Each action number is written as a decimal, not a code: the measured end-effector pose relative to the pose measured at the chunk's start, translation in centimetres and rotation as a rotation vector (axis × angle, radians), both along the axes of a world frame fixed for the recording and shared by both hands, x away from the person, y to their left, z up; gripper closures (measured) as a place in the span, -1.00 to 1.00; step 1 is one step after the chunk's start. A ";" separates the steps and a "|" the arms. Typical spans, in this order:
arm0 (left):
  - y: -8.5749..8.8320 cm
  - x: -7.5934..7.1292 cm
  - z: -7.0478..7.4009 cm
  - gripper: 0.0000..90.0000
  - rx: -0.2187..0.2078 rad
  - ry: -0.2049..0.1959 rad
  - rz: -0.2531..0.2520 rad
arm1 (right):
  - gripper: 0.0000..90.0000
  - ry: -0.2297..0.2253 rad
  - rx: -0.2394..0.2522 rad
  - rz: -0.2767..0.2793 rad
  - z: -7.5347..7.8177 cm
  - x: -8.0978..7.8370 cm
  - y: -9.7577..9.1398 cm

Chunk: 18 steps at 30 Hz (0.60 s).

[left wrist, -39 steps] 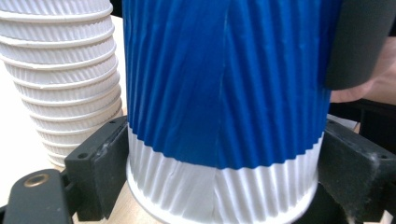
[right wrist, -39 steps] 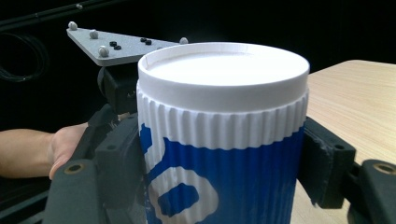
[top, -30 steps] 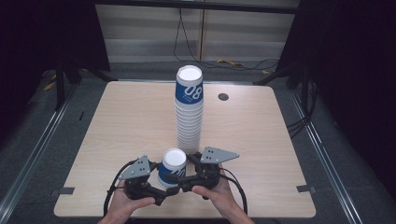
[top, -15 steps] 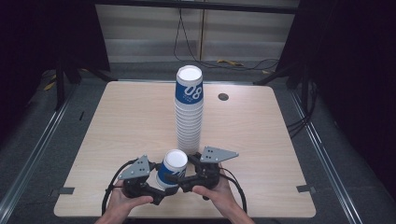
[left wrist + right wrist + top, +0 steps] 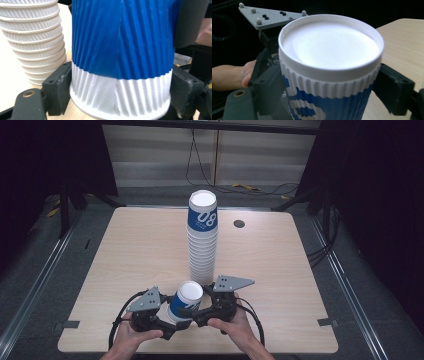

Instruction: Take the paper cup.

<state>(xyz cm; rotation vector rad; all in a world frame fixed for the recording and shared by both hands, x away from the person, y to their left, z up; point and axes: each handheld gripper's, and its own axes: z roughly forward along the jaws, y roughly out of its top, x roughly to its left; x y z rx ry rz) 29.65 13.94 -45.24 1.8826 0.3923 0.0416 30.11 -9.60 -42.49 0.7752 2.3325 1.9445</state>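
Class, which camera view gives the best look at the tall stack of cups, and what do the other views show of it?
The high view: the whole stack of cups stands upright on the table, from bottom cup to open top. The left gripper view catches just its lower ribbed white cups beside the single blue cup.

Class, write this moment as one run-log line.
left tongs: shut on blue-and-white ribbed paper cup base | right tongs: just been opening, cup between jaws | tall paper cup stack: upright behind
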 end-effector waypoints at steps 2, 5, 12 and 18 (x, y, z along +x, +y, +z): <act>0.1 0.0 0.0 -0.60 0.004 -0.002 0.000 | -0.68 0.001 0.000 -0.005 0.2 0.0 -0.2; 0.1 0.1 0.0 -0.60 0.008 -0.006 0.002 | -0.71 0.004 -0.002 -0.011 0.3 0.1 -0.4; 0.3 0.2 -0.1 -0.60 0.004 0.003 0.006 | -0.71 0.009 -0.018 -0.006 0.5 0.1 -0.7; 0.6 0.4 -0.1 -0.60 0.006 0.007 0.016 | -0.71 0.015 -0.038 -0.006 0.5 0.1 -0.9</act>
